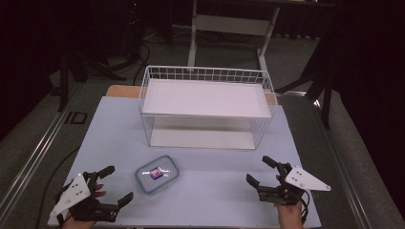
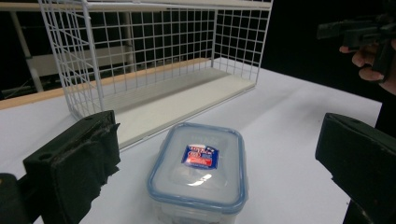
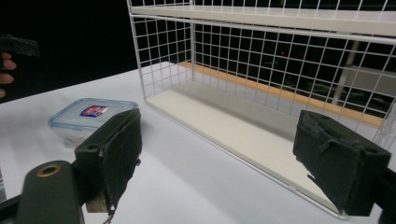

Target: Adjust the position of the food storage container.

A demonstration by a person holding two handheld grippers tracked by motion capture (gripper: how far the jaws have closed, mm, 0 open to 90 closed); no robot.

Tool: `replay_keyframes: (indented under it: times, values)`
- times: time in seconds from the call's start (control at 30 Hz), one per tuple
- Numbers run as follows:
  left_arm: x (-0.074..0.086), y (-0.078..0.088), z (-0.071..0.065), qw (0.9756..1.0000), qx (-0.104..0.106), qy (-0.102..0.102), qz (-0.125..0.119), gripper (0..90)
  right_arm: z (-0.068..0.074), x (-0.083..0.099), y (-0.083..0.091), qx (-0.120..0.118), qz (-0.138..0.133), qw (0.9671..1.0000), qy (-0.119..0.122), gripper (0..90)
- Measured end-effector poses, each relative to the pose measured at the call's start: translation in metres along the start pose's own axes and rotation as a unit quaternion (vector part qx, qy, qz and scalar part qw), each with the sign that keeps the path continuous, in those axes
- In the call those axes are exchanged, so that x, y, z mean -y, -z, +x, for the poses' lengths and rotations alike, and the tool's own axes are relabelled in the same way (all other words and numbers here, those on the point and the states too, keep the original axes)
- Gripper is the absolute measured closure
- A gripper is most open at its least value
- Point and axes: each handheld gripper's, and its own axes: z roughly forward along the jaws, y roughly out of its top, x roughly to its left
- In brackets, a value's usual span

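White tabletop (image 1: 200, 191) bears a lidded box (image 1: 156, 174), its red-blue label (image 2: 200, 156) unreadable, between 2 gaping tongs, left (image 1: 116, 184) and right (image 1: 261, 168).

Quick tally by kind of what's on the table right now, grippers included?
Clear lidded food container: 1
White wire shelf rack: 1
Handheld grippers: 2, the left gripper and the right gripper, both open and holding nothing
Total: 4

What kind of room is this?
Probably a lab or recording studio: black curtains surround a white table holding a wire shelf rack and a food container, staged for handheld tools.
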Motion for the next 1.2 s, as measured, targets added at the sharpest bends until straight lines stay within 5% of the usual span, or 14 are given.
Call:
replay_keyframes:
  times: [0.23,0.37,0.47,0.6,0.73,0.9,0.97,1.2]
  values:
    - [-0.003,-0.010,-0.003,0.9997,0.014,-0.018,0.010,0.6,0.001,0.001,0.005,0.004,0.003,1.0000,0.000,15.6]
    - [-0.005,-0.012,-0.003,0.9992,0.031,0.010,0.024,0.6,0.000,0.001,0.010,0.010,-0.002,0.9999,-0.003,15.5]
    - [-0.006,-0.014,-0.005,0.9982,0.014,0.004,0.058,0.6,-0.001,0.002,0.011,0.012,-0.003,0.9999,-0.006,15.6]
    - [-0.006,-0.016,-0.003,0.9975,0.010,0.009,0.069,0.6,-0.002,0.003,0.010,0.006,-0.002,0.9999,-0.010,15.5]
    - [-0.007,-0.017,0.001,0.9969,0.025,0.005,0.074,15.7,-0.001,0.003,0.006,-0.001,0.002,0.9999,-0.012,15.6]
    - [-0.003,-0.017,0.007,0.9926,0.018,-0.019,0.118,35.1,0.001,0.004,0.003,-0.009,0.003,0.9999,-0.013,15.5]
    - [0.000,-0.014,0.013,0.9891,0.022,-0.027,0.143,42.5,0.002,0.004,0.002,-0.012,0.004,0.9999,-0.012,15.5]
    - [0.016,-0.013,0.029,0.9794,0.028,-0.003,0.200,65.2,0.003,0.003,0.002,-0.014,0.001,0.9999,-0.008,15.6]
